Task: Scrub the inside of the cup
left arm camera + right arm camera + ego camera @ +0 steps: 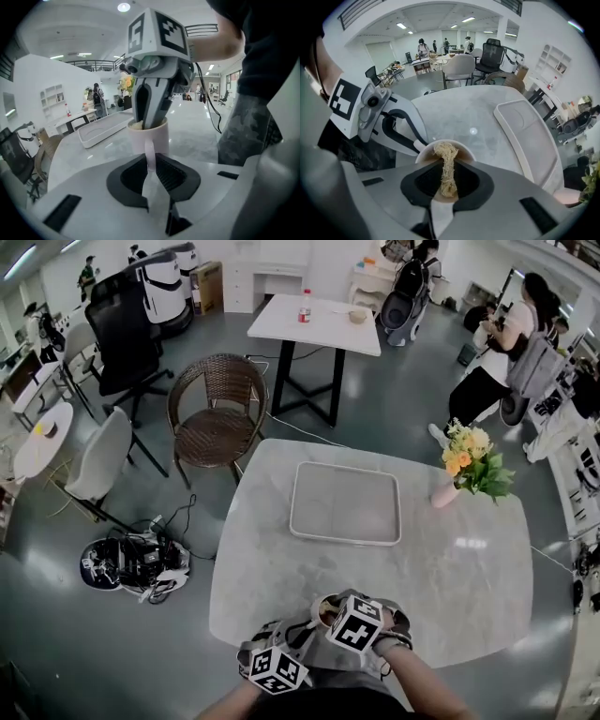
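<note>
Scrub barely started imo. Cup (157,133) upright on desk (450,559), near edge right in front of person. Mouth up, long axis vertical, handle (149,150) pointing back at left gripper (150,161). Left jaws nearly closed, pinching cup by handle. Right gripper (448,171) aimed steeply down, jaws clamped on stringy scrubber (446,152), tip already inside cup mouth. Rubbing round walls and bottom looks still to do. Can't tell how clean inside is.
</note>
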Tool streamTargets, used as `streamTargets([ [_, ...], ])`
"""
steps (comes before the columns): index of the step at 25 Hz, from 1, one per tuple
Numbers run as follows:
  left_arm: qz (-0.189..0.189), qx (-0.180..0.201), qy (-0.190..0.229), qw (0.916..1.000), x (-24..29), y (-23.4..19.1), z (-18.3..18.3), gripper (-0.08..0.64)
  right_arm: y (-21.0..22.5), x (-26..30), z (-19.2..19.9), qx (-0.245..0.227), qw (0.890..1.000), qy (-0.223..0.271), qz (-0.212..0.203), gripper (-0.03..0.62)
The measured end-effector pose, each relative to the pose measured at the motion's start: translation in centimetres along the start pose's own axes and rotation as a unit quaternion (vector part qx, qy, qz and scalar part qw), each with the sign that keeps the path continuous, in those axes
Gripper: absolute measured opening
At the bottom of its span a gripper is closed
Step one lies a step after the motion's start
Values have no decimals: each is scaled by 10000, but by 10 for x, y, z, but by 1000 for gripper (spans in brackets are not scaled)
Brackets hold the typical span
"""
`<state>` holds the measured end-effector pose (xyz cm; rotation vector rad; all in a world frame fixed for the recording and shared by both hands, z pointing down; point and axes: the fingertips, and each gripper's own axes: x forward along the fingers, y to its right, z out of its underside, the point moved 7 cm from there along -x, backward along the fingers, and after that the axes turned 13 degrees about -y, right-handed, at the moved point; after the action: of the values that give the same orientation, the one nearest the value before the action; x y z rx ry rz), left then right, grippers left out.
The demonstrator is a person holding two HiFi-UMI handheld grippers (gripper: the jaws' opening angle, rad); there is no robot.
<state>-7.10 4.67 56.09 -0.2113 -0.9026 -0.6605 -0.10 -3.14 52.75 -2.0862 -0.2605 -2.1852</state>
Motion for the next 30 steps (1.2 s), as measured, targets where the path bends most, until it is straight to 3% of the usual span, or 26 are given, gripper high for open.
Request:
streamTargets([
  [4,30,151,-92,9998,6,15,1,63,-5,4,2,3,9994,-26,-347,63],
  [7,45,202,-104,9997,8,15,0,61,-2,1,5,313,9962,138,-803,63],
  [13,-74,206,-242,9995,11,7,1,63,3,-5,19,992,9809,581,-1567,63],
  [17,-198,173,-359,9990,12,-4,0,63,3,-15,23,1270,9709,917,-1810,63],
  [24,-356,293,-443,9980,20,-41,-5,63,-4,-34,17,698,9779,1104,-1631,63],
  [27,-196,616,-449,9969,24,-50,-13,63,-7,-38,14,247,9902,778,-1134,63],
  [30,-65,839,-462,9954,26,-53,-17,64,-8,-40,15,-257,9990,160,-337,63],
])
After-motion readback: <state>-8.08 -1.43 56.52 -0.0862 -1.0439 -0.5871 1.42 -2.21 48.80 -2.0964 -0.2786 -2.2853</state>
